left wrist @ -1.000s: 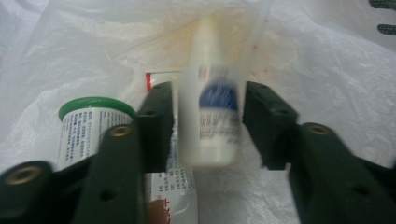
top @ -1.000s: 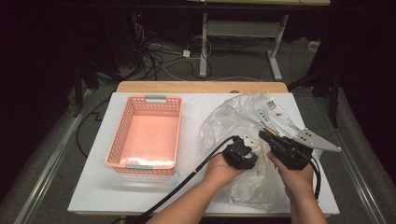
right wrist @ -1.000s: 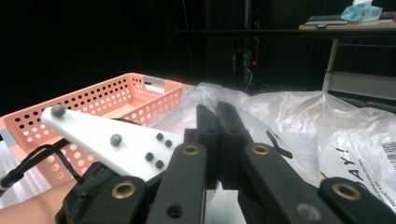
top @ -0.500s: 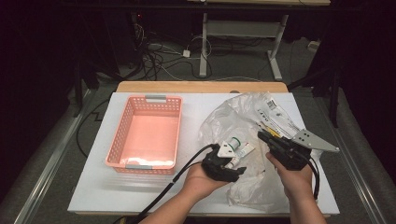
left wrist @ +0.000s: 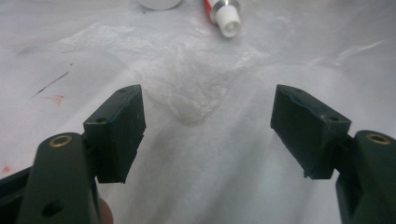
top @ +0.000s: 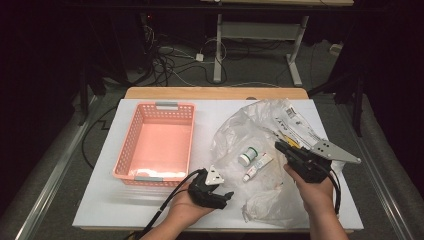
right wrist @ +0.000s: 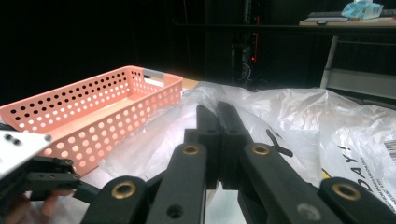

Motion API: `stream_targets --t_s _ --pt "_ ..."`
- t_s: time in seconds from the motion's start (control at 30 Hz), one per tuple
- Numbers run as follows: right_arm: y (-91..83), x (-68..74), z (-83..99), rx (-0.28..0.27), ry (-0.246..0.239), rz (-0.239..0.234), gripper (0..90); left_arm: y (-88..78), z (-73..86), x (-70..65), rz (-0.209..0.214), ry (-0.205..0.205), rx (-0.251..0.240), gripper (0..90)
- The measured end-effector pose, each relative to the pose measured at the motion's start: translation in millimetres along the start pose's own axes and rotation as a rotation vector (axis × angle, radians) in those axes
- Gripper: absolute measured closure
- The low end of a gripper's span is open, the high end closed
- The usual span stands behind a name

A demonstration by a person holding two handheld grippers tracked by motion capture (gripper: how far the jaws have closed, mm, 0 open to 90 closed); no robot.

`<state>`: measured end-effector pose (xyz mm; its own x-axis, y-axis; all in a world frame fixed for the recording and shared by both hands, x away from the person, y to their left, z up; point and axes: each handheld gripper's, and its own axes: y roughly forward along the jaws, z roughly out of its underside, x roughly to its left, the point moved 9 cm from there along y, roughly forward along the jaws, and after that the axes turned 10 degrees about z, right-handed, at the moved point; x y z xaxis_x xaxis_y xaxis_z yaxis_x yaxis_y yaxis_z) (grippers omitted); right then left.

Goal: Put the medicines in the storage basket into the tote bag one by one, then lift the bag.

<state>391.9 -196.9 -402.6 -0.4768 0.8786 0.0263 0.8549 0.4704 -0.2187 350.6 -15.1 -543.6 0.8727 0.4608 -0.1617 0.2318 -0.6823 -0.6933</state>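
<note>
1. Our left gripper (top: 226, 196) sits at the near left edge of the plastic bag (top: 260, 130); its jaws have just been opening and stand spread with nothing between them.
2. Our right gripper (top: 281, 146) has its jaws pressed together, pinching the bag.
3. On the bag lie a small tube (top: 257, 167) and a white bottle (top: 247, 156), side by side.
4. Left of the bag stands the pink basket (top: 131, 145).

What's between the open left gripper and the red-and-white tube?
Nothing solid: in the left gripper view, crinkled clear plastic bag on the white table lies between the left gripper and the red-and-white tube. Its jaws, just opening, hold nothing.
</note>
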Motion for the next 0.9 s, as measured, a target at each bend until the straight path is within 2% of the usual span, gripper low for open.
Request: stream_targets --t_s 0.07,0.1,0.23,0.4,0.5,0.6,0.63,0.7,0.8,0.83,0.9 --pt "1.1 0.2 1.0 0.002 -0.002 0.000 90.0 8.8 -3.3 2.9 -0.002 -0.006 0.025 25.0" --pt "1.1 0.3 1.2 0.004 0.000 0.000 90.0 10.8 -5.8 5.3 -0.013 -0.009 0.026 24.2" --pt "0.9 -0.7 1.1 0.003 0.001 0.000 90.0 15.3 -10.8 10.8 -0.010 -0.046 0.021 26.6" --pt "2.4 -2.6 3.1 0.010 0.010 0.009 90.0 15.2 -12.3 14.0 -0.037 -0.062 0.004 39.9" --pt "4.4 -2.1 4.2 0.015 0.003 0.012 90.0 14.5 -13.3 16.6 -0.050 -0.066 -0.009 51.8" --pt "5.1 -0.7 6.1 0.024 0.003 0.014 90.0 14.8 -14.2 15.4 -0.040 -0.046 -0.016 68.8" --pt "5.0 -0.6 6.9 0.026 0.000 0.013 90.0 15.4 -14.3 13.2 -0.029 -0.021 -0.011 77.4" --pt "4.6 -0.4 8.1 0.028 0.000 0.013 90.0 16.5 -14.2 9.2 -0.036 0.021 -0.003 88.0" --pt "4.9 -1.0 11.6 0.035 -0.004 0.014 90.0 15.0 -13.7 7.0 0.002 0.031 -0.010 88.9" --pt "5.1 -2.0 12.0 0.034 -0.008 0.015 90.0 14.1 -14.0 5.2 0.004 0.049 -0.018 88.9" --pt "3.2 -3.2 11.3 0.029 0.003 0.020 90.0 8.9 -16.3 2.7 0.001 0.069 -0.077 88.9"
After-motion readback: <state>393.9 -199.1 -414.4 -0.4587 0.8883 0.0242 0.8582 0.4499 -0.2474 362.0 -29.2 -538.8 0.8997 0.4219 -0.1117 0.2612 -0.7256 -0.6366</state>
